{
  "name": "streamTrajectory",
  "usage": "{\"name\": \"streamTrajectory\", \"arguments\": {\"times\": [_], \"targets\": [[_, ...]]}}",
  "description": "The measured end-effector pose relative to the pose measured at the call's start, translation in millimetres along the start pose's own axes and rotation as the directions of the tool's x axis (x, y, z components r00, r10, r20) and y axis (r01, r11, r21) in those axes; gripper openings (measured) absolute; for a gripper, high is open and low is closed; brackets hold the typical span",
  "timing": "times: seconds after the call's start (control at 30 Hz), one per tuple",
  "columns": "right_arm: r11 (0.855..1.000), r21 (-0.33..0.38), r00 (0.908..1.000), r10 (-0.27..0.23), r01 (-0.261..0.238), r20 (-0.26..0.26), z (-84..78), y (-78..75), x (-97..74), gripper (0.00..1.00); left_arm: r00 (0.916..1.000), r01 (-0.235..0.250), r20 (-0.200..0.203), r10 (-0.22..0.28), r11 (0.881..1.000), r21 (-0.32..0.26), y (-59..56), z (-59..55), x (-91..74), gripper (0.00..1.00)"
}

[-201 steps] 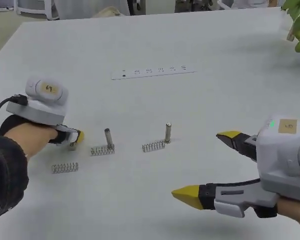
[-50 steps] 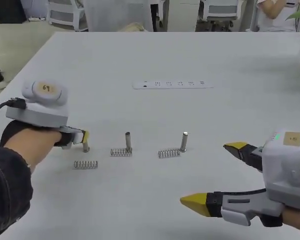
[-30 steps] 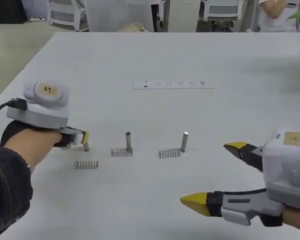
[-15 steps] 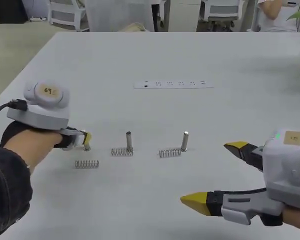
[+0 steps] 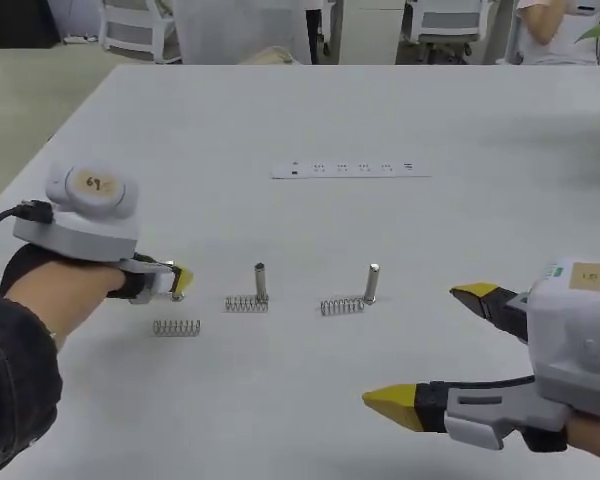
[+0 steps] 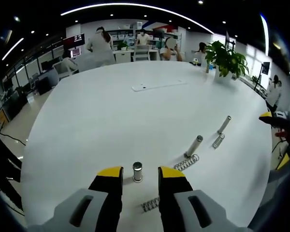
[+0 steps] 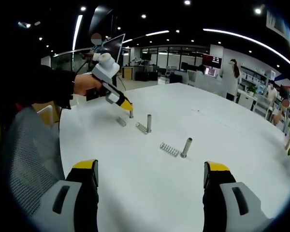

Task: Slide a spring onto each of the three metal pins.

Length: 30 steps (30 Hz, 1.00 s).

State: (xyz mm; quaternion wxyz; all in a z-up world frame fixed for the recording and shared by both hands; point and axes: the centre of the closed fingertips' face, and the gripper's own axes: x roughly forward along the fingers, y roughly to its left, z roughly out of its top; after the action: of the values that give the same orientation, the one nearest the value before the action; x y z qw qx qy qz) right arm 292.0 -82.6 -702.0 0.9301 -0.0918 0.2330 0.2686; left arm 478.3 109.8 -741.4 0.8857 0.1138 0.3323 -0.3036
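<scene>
Left tongs held low over tabletop, jaws narrowly parted. Leftmost pin stood upright between jaws, slim gap seen on each side. Right tongs held spread wide, nothing gripped, well apart from pins. Middle pin and right pin stood upright. Middle spring and right spring laid flat at their bases. Left spring laid flat near left tongs.

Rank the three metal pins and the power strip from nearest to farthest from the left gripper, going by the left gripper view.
1. First pin, standing between the left gripper's jaw tips.
2. Second pin, ahead and to the right.
3. Third pin, further right, beyond the second.
4. Power strip, far off, towards the view's top centre.
</scene>
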Motion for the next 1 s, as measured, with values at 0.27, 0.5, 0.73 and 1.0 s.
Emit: {"name": "streamTrajectory", "arguments": {"times": [0.27,0.5,0.73,1.0], "targets": [[1.0,-0.001,1.0,0.001,-0.001,0.0,-0.1,-0.1,-0.2,0.89,0.9999,0.014,0.007,-0.014,1.0,0.0,-2.1,-2.1,-5.1,0.26],[1.0,-0.002,1.0,0.003,-0.003,0.001,0.1,0.2,0.0,0.89,0.9996,0.027,0.013,-0.027,1.0,0.002,-6.2,-3.1,-10.7,0.3],[1.0,-0.002,1.0,0.001,-0.001,0.003,0.8,-0.4,-0.7,0.89,0.9986,0.051,0.017,-0.051,0.999,0.008,-12.2,-7.2,-16.5,0.31],[1.0,-0.005,1.0,0.001,-0.001,0.005,2.1,0.0,-0.7,0.9,0.9963,0.083,0.024,-0.083,0.996,0.023,-16.6,-14.6,-24.3,0.31]]}}
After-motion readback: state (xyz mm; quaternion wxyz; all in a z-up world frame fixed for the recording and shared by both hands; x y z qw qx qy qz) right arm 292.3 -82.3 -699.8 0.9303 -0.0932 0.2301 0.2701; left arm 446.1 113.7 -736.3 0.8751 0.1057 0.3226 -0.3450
